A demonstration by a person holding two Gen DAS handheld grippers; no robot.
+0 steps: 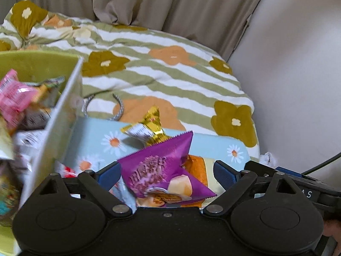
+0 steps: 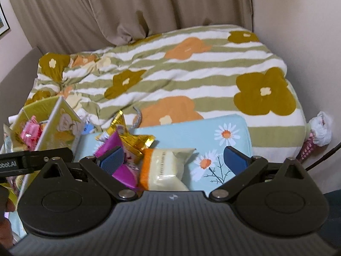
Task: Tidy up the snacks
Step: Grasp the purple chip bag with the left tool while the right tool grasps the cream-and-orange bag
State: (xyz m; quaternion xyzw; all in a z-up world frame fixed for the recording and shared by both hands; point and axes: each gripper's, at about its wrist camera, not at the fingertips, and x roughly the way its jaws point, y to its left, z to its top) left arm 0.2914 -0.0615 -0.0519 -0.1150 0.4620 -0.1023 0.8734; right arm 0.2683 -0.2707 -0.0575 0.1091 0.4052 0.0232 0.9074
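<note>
A purple snack packet (image 1: 166, 170) lies on a light blue daisy-print surface (image 1: 96, 136), between the wide-open fingers of my left gripper (image 1: 168, 171). An orange-and-cream packet (image 1: 198, 168) lies under it, and a gold packet (image 1: 151, 128) lies just beyond. In the right wrist view my right gripper (image 2: 177, 160) is open over the orange-and-cream packet (image 2: 164, 166). The purple packet (image 2: 119, 155) lies at its left finger and the gold packet (image 2: 127, 136) behind. A yellow-green box (image 1: 32, 64) at the left holds several snacks, a pink one (image 1: 12, 91) among them.
A striped quilt with flowers (image 1: 162, 72) covers the bed behind the snacks. Beige curtains (image 1: 149, 0) hang at the back and a pale wall (image 1: 298, 85) stands on the right. A grey cord (image 1: 119, 106) lies on the quilt. A white crumpled bag (image 2: 321, 128) sits by the wall.
</note>
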